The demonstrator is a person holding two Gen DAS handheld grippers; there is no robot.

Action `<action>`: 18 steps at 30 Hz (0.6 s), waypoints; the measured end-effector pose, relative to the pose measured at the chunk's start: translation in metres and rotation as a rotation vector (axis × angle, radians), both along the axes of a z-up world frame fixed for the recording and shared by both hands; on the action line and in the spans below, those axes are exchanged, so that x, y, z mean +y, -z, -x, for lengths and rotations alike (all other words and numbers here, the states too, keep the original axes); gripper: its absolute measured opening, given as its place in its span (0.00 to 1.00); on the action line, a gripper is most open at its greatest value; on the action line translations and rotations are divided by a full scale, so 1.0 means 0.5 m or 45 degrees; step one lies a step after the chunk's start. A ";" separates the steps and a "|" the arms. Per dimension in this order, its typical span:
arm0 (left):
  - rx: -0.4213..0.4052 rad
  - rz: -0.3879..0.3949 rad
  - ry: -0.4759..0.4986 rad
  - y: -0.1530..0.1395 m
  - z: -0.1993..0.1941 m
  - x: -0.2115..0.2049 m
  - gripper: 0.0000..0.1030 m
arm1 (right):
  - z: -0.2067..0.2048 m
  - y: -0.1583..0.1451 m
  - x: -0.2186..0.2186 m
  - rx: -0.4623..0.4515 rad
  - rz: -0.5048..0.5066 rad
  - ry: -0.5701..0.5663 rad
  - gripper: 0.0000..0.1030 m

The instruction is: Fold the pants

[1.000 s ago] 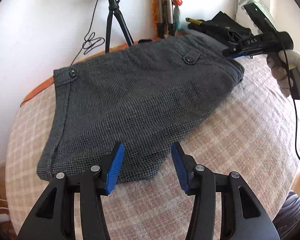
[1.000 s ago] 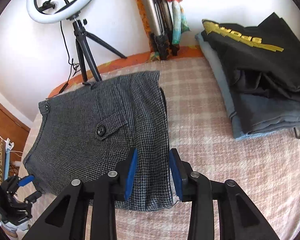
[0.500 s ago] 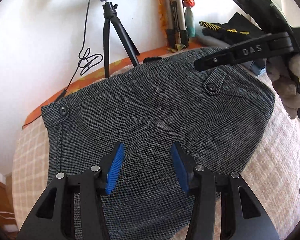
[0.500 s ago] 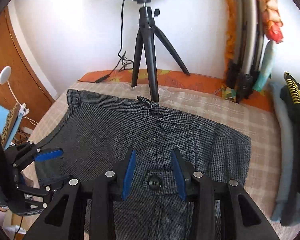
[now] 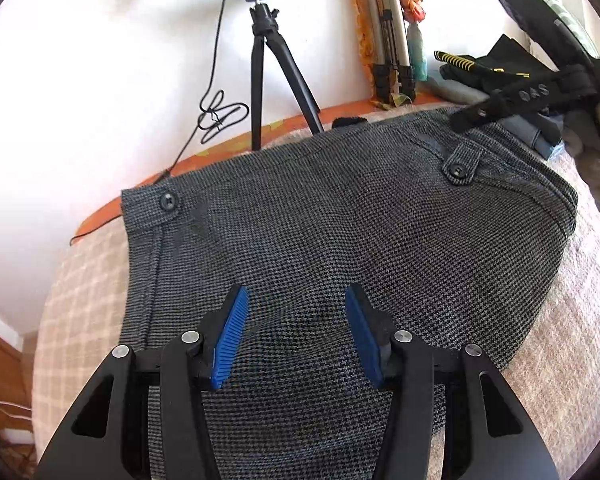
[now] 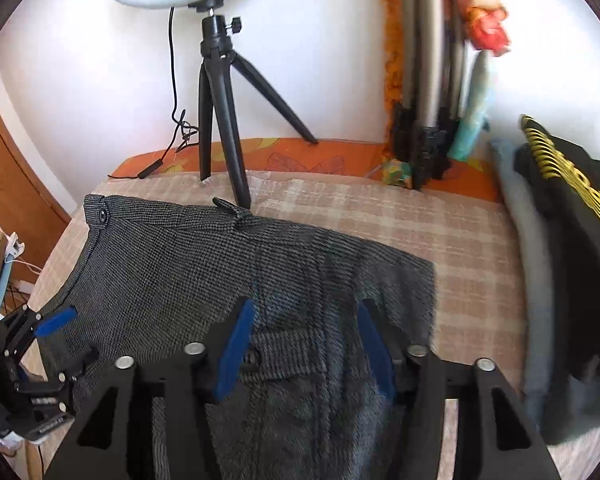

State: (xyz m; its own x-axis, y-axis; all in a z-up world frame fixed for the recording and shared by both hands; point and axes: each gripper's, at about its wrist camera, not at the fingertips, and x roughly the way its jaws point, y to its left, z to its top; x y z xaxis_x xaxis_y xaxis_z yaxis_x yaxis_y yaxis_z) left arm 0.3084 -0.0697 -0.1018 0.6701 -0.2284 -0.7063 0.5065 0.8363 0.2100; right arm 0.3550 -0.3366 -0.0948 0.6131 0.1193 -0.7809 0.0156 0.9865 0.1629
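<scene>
The grey houndstooth pants (image 5: 340, 240) lie folded flat on the checked bed cover (image 5: 72, 304); they also show in the right wrist view (image 6: 188, 264). My left gripper (image 5: 296, 320) is open and empty, hovering just over the near part of the pants. My right gripper (image 6: 306, 336) is open and empty over the buttoned pocket flap (image 6: 284, 348). The right gripper shows at the far right of the left wrist view (image 5: 516, 100), above the waistband. The left gripper shows at the lower left of the right wrist view (image 6: 40, 344).
A ring light on a black tripod (image 6: 220, 120) stands at the bed's far edge by the white wall. A pile of folded dark clothes (image 6: 572, 248) lies at the right. An orange sheet edge (image 6: 300, 156) runs along the back. Rolled poles (image 6: 428, 80) lean against the wall.
Both grippers have moved forward over the pants, from the near edge to above the cloth. The right gripper's jaws have opened wider. The pants have not moved.
</scene>
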 end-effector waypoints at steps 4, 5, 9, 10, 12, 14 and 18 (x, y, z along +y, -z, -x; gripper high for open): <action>-0.004 0.031 -0.013 -0.030 0.009 -0.002 0.49 | 0.120 0.017 -0.071 0.055 -0.090 0.182 0.65; -0.003 0.035 -0.006 -0.036 0.013 -0.007 0.49 | 0.146 0.027 -0.087 0.073 -0.129 0.227 0.65; -0.029 -0.008 0.036 -0.037 0.034 -0.040 0.49 | 0.222 0.061 -0.125 0.124 -0.332 0.338 0.67; -0.030 -0.020 0.046 -0.035 0.036 -0.048 0.49 | 0.233 0.067 -0.124 0.125 -0.372 0.353 0.67; -0.030 -0.036 0.055 -0.034 0.039 -0.060 0.49 | 0.242 0.073 -0.114 0.129 -0.401 0.362 0.67; -0.035 -0.048 0.058 -0.035 0.042 -0.065 0.49 | 0.240 0.079 -0.099 0.142 -0.439 0.365 0.67; -0.031 -0.058 0.032 -0.035 0.026 -0.070 0.49 | 0.233 0.098 -0.078 0.154 -0.577 0.388 0.67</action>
State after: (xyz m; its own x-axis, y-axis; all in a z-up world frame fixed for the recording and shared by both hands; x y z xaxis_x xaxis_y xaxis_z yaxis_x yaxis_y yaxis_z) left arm 0.2953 -0.1046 -0.0845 0.6816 -0.2136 -0.6999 0.5215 0.8127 0.2598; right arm 0.2386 -0.3758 -0.1436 0.5815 0.2907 -0.7598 0.3340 0.7663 0.5488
